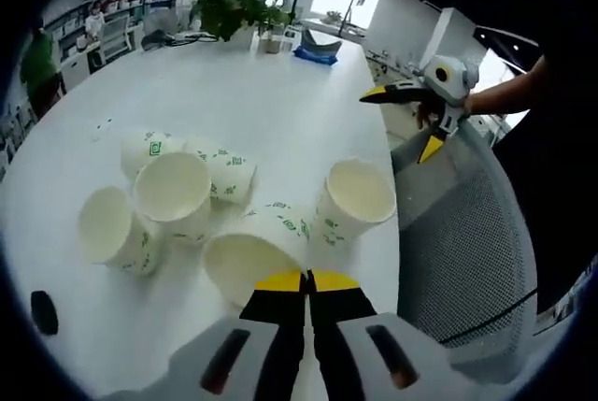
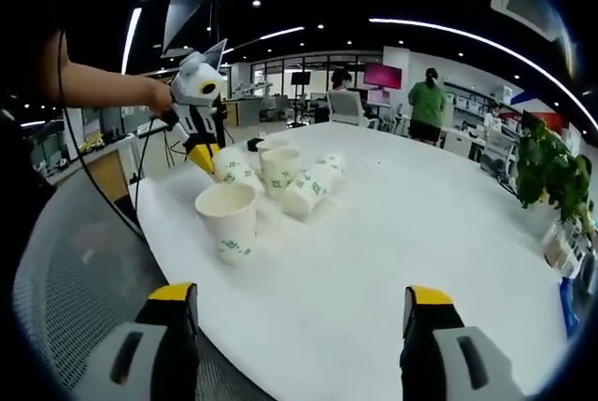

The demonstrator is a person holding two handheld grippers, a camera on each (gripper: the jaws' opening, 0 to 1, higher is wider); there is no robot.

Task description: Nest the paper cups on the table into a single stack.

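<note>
Loose paper cups clustered near the table's edge, none stacked.

The left gripper [image 1: 306, 281], jaws pressed together, sits just above a tipped cup [image 1: 250, 256]; its view shows four more cups, one upright [image 1: 352, 200] nearest the table [image 1: 262, 93] rim by a mesh chair [image 1: 462, 233]. The right gripper [image 2: 304, 307], jaws spread wide and holding nothing, hangs off the edge; its view shows broad bare tabletop beyond the cups.
</note>
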